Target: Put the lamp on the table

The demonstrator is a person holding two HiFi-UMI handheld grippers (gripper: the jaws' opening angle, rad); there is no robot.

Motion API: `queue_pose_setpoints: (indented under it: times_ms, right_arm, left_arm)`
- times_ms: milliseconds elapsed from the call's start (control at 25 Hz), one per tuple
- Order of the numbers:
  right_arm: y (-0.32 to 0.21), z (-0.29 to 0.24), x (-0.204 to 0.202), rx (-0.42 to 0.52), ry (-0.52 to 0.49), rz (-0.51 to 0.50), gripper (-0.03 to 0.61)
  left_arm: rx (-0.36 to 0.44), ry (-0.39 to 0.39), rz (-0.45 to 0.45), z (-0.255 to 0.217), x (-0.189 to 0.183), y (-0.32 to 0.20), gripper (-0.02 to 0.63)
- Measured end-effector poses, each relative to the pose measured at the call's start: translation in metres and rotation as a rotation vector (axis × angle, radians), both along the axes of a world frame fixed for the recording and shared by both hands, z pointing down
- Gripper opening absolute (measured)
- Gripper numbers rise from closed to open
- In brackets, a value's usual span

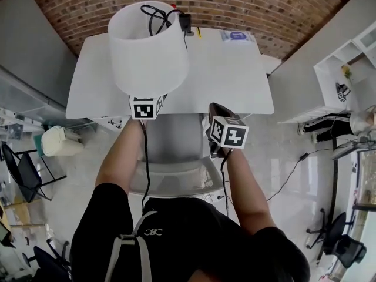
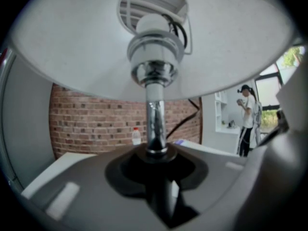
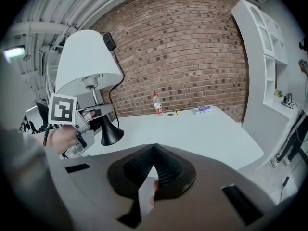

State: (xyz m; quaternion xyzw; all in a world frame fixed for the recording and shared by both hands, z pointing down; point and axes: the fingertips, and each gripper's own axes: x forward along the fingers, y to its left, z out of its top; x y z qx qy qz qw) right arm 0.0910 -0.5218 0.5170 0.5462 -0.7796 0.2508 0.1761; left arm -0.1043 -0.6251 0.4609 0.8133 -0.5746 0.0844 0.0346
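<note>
The lamp has a white shade (image 1: pixel 147 51), a chrome stem (image 2: pixel 155 121) and a black flared base (image 3: pixel 109 133). My left gripper (image 1: pixel 145 107) is shut on the stem just under the shade and holds the lamp upright in the air over the near left part of the white table (image 1: pixel 235 81). The shade hides its jaws in the head view. The lamp's black cable (image 1: pixel 157 15) is bundled on top of the shade. From the right gripper view, the left gripper (image 3: pixel 82 117) and shade (image 3: pixel 86 61) are at left. My right gripper (image 1: pixel 226 133) is shut, empty, at the table's near edge.
A plastic bottle (image 3: pixel 156 103) and a flat purple-printed packet (image 3: pixel 204 109) lie at the table's far side by the brick wall. A grey chair (image 1: pixel 176 163) stands under me. White shelves (image 1: pixel 346 69) are at right. A person (image 2: pixel 248 119) stands by them.
</note>
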Motion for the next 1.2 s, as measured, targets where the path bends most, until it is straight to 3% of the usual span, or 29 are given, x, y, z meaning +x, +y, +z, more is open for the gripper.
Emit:
queue_pose_setpoints:
  times_ms: [440, 800, 1200]
  right_arm:
    - [-0.004, 0.044, 0.010, -0.082, 0.027, 0.066, -0.002]
    - [-0.012, 0.085, 0.026, -0.158, 0.035, 0.114, -0.003]
    - [-0.008, 0.112, 0.049, -0.218, 0.062, 0.161, -0.003]
  left_arm:
    - [-0.026, 0.027, 0.066, 0.068, -0.007, -0.066, 0.107]
    - [-0.019, 0.038, 0.114, 0.113, 0.008, -0.097, 0.106]
    - [-0.013, 0.021, 0.096, 0.151, 0.011, -0.124, 0.107]
